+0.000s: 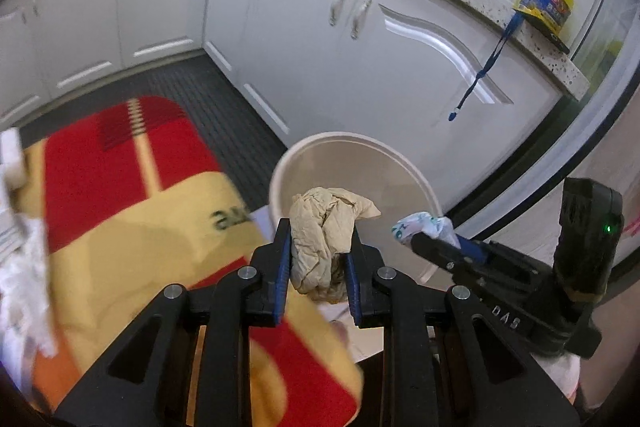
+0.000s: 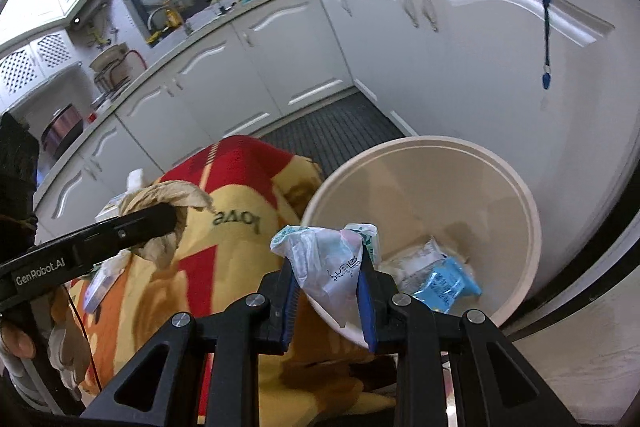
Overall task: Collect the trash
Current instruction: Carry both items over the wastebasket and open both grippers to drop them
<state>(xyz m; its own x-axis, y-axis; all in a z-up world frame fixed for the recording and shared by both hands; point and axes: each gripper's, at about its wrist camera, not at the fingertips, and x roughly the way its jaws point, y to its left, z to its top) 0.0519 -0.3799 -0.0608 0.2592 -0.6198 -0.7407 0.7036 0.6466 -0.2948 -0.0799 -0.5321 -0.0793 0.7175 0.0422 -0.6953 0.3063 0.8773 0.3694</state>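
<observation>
While both grippers hang by the bin (image 2: 516, 183), each has trash clamped.
Left gripper (image 1: 318, 259) pinches a crumpled brown tissue (image 1: 324, 227) at the bin's near rim; right gripper (image 2: 328, 291) pinches a clear printed wrapper (image 2: 324, 259) over the rim. Blue packet (image 2: 446, 283) and white wrapper lie inside, red-yellow blanket (image 2: 240, 227) beside.
</observation>
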